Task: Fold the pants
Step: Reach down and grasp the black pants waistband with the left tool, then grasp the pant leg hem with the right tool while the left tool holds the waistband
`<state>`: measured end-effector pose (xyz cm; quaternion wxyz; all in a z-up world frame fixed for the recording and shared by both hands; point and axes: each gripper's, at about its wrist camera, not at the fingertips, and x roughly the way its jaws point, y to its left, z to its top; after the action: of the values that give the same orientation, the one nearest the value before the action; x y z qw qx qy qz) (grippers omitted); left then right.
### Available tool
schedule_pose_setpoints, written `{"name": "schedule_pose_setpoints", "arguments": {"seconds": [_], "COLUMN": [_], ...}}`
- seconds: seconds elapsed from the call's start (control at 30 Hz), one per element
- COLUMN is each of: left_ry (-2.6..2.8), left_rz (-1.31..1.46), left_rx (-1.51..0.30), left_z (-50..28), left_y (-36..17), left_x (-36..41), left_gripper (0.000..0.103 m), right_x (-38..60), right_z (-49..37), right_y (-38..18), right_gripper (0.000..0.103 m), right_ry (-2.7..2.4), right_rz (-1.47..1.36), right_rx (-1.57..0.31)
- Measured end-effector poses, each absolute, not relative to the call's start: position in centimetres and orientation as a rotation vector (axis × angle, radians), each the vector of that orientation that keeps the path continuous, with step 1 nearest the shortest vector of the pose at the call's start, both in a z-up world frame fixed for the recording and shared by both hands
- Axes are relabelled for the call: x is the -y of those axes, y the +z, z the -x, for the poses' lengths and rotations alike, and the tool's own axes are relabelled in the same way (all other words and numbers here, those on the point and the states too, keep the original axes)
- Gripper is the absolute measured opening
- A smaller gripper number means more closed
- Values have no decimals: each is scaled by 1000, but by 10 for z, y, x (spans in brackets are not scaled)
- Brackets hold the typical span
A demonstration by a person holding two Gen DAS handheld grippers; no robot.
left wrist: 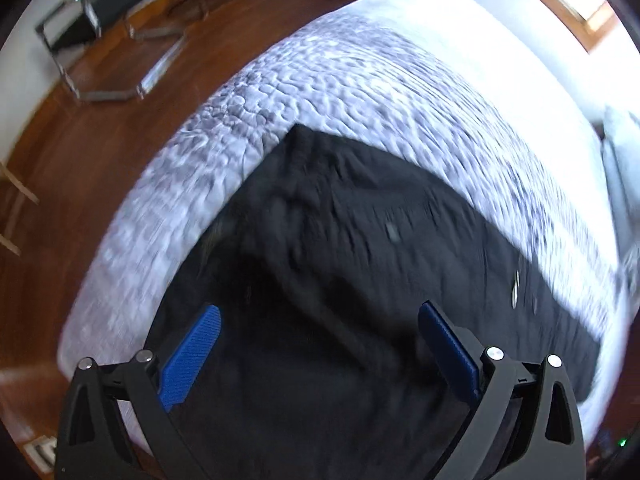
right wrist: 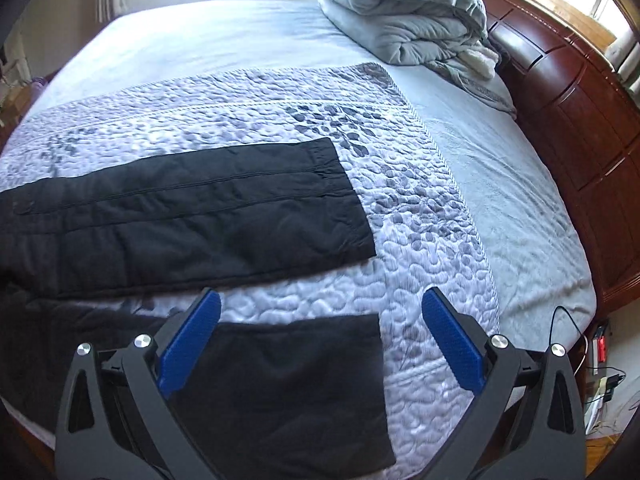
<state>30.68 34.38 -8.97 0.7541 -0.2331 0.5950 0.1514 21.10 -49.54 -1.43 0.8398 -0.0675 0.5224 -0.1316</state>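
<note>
Across the bed (right wrist: 500,200), over its quilted coverlet (right wrist: 400,208), your black pants (right wrist: 180,208) lie spread flat, the two legs parted with a strip of quilt showing between them. The far leg runs out to its hem; the near leg's hem (right wrist: 376,344) sits just under your right gripper (right wrist: 320,336), which hangs released, its blue pads (right wrist: 192,340) wide apart and holding nothing. Your left gripper (left wrist: 320,352) is likewise unclenched, hovering over the upper, wrinkled part of the pants; that view is blurred, so you cannot judge contact there. The fold looks not yet begun. Take the near hem by its outer corner, pinch both layers of cloth, and have the left catch the waist edge, so the leg carries over evenly onto the far one.
</note>
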Motion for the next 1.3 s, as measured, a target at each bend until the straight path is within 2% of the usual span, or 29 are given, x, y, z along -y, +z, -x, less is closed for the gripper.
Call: {"name": "schedule_pose_setpoints", "arguments": {"seconds": [0.07, 0.2, 0.3, 0.5, 0.57, 0.7, 0.73, 0.8, 0.83, 0.87, 1.03, 1.17, 1.3], "left_ry": [340, 399, 474, 354, 333, 318, 320, 318, 287, 265, 263, 256, 262], "left_rz": [583, 526, 447, 520, 426, 363, 359, 365, 410, 459, 436, 463, 462], "left_rx": [-1334, -1474, -1483, -1498, -1541, -1532, -1535, -1526, -1519, -1508, -1486, -1462, -1456], "left_z": [-329, -369, -385, -402, -405, -400, -398, -394, -393, -393, -387, -379, -365], "left_y": [-110, -145, -158, -178, -184, -178, -174, -166, -158, -153, -137, -123, -112], "left_x": [-364, -381, -386, -370, -353, -332, -327, -325, -323, -323, -301, -290, -280], "left_gripper": [99, 99, 99, 99, 99, 82, 74, 51, 25, 20, 14, 13, 13], "right_x": [494, 492, 491, 485, 484, 482, 483, 488, 492, 497, 523, 549, 591], "right_z": [-223, -244, -254, -271, -275, -279, -279, -281, -283, -285, -301, -326, -364], "right_y": [-24, -42, -53, -76, -81, -83, -82, -81, -79, -78, -67, -63, -79], "right_gripper": [101, 101, 101, 101, 101, 101, 101, 101, 101, 100, 100, 100, 100], "right_ry": [-276, -266, -245, -241, -233, -229, -230, -223, -221, -223, -214, -202, -199], "right_rz": [165, 184, 165, 189, 180, 198, 198, 184, 169, 151, 69, 85, -1], "right_rx": [-1114, -1138, -1154, -1198, -1207, -1205, -1205, -1203, -1201, -1202, -1185, -1177, -1254]}}
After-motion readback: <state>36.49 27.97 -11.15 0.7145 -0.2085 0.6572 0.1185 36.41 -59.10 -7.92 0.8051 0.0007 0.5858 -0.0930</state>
